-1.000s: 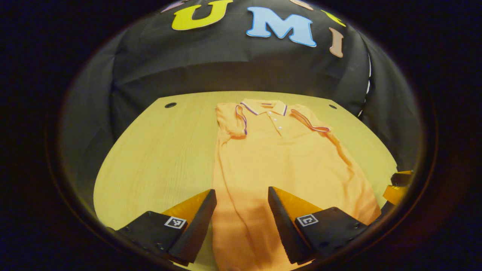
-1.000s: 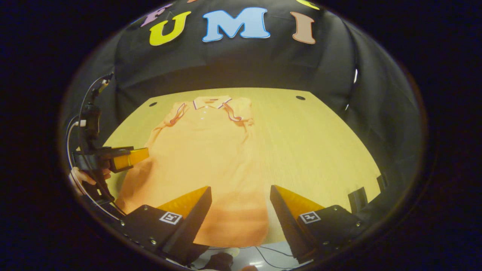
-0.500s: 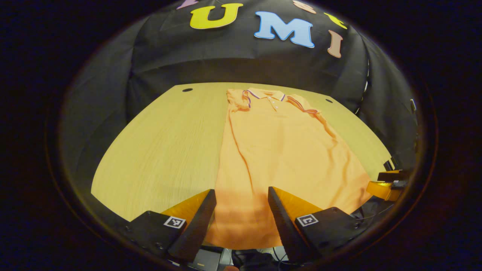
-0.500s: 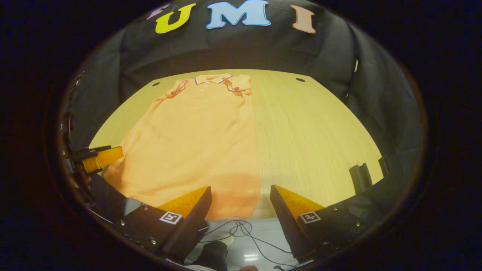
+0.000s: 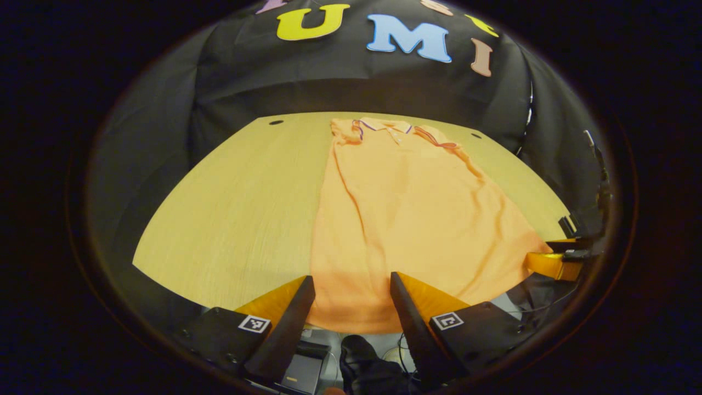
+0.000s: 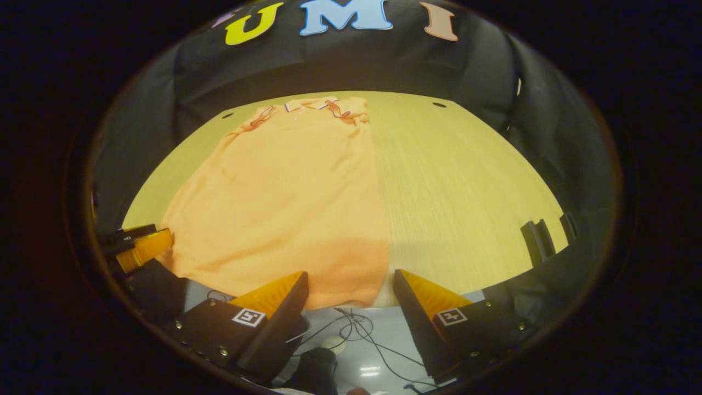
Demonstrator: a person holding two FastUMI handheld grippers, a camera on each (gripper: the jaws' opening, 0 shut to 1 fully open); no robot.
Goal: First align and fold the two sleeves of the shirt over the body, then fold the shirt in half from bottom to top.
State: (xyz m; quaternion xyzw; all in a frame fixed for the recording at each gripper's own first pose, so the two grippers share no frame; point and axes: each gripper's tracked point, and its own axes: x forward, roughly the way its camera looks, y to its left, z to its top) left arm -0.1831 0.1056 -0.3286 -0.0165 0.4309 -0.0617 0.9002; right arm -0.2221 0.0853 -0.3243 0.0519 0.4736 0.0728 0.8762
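The light is warm and yellowish, falling from overhead onto the table (image 5: 230,219), which glows bright while the booth's cloth wall behind it sits in dim shade. The shirt (image 5: 406,219) is evenly lit, with soft creases showing as faint darker lines. A darker band of shadow crosses its near hem in both views, just ahead of the fingers (image 5: 293,312). Under the table edge in the right gripper view, the pale floor (image 6: 378,362) carries small white reflections of ceiling lamps. The fisheye lens bows the table's edges into curves and squeezes everything near the rim, where the picture darkens and softens. The centre is reasonably sharp, without motion blur.
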